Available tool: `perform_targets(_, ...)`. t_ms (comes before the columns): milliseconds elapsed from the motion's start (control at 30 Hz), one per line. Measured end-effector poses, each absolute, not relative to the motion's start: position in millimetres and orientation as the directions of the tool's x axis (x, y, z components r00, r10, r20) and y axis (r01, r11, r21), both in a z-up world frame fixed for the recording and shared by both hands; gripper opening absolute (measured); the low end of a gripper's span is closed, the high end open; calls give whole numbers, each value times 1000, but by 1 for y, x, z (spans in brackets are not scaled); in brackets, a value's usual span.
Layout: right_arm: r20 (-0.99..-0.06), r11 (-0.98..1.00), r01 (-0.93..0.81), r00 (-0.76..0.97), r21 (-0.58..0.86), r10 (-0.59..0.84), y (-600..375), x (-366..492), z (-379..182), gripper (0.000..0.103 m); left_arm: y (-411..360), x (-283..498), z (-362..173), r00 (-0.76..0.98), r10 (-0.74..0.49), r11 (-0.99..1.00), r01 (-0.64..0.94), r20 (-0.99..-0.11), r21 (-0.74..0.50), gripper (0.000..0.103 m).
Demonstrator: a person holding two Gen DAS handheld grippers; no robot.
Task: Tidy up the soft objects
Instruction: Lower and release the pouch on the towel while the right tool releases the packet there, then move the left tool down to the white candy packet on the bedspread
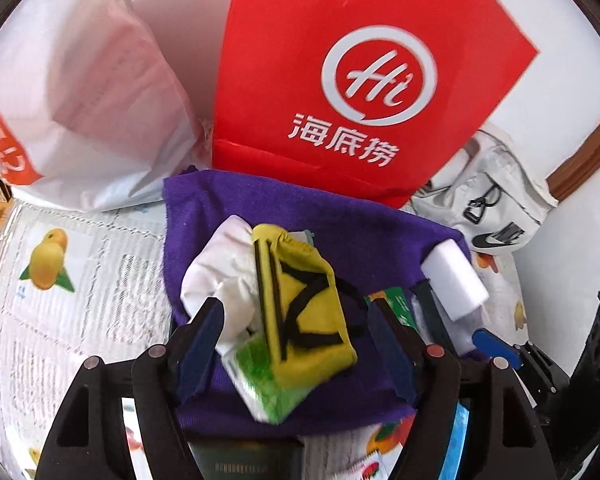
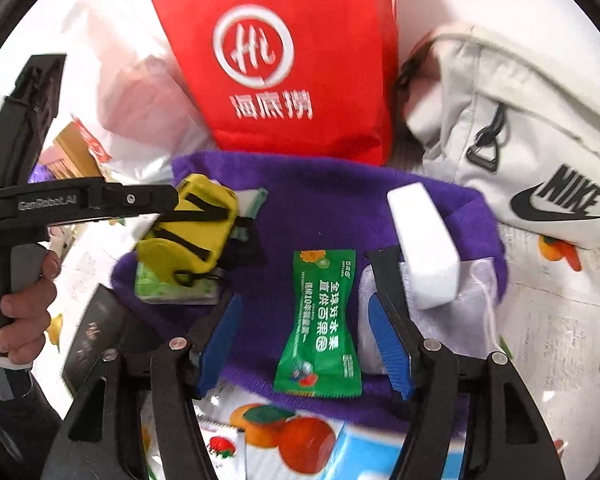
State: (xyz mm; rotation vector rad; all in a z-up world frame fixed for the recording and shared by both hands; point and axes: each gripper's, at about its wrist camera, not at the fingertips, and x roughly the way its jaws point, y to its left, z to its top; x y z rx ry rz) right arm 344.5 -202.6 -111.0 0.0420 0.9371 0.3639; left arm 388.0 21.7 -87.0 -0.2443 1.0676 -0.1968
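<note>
Left wrist view: the left gripper [image 1: 296, 344] stands with its jaws apart over a purple cloth [image 1: 340, 232], and nothing is gripped. Between the blue pads lies a yellow pouch [image 1: 304, 300] with black lines, resting on a green-and-white tissue pack [image 1: 268, 380]; whether the left pad touches the pack's white paper cannot be told. A white foam block [image 1: 454, 280] lies to the right on the cloth. Beyond the cloth stands a red paper bag [image 1: 340, 60], with a white plastic bag [image 1: 80, 100] to its left and a white Nike bag [image 1: 492, 208] to its right, partly cut by the picture's edge. The tablecloth [image 1: 80, 280] is printed with fruit. A dark book near the bottom edge is mostly hidden behind the gripper.

In the right wrist view, the right gripper [image 2: 306, 340] is likewise open and holds nothing. A green snack packet [image 2: 320, 328] lies flat on the purple cloth between its pads, clear of both. Just right of the right finger are the foam block and a sheer white pouch [image 2: 472, 300], half hidden behind the finger. At far left a hand [image 2: 24, 304] holds the left gripper's handle, its tip at the yellow pouch. A blue box at the bottom is blurred and cut off.
</note>
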Motion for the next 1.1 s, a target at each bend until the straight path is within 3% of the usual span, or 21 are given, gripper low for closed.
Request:
perform_targets(167, -748, 940, -282, 579, 190, 325, -212, 296, -91, 65, 23, 353, -69, 511, -270, 958, 55, -816, -282, 73)
perform_targets(300, -742, 945, -269, 591, 188, 316, -220, 256, -84, 53, 23, 324, -60, 520, -272, 957, 63, -810, -281, 73)
perform_targets(533, -720, 933, -303, 602, 194, 346, -222, 179, -83, 53, 25, 274, -49, 548, -257, 962, 68, -796, -263, 73)
perform_targets(733, -740, 902, -366, 537, 227, 404, -218, 126, -99, 51, 29, 242, -51, 547, -266, 959, 69, -794, -274, 72)
perform_targets(1100, -819, 929, -335, 482, 155, 310, -212, 115, -155, 46, 21, 205, -61, 539, -259, 964, 92, -802, -249, 72)
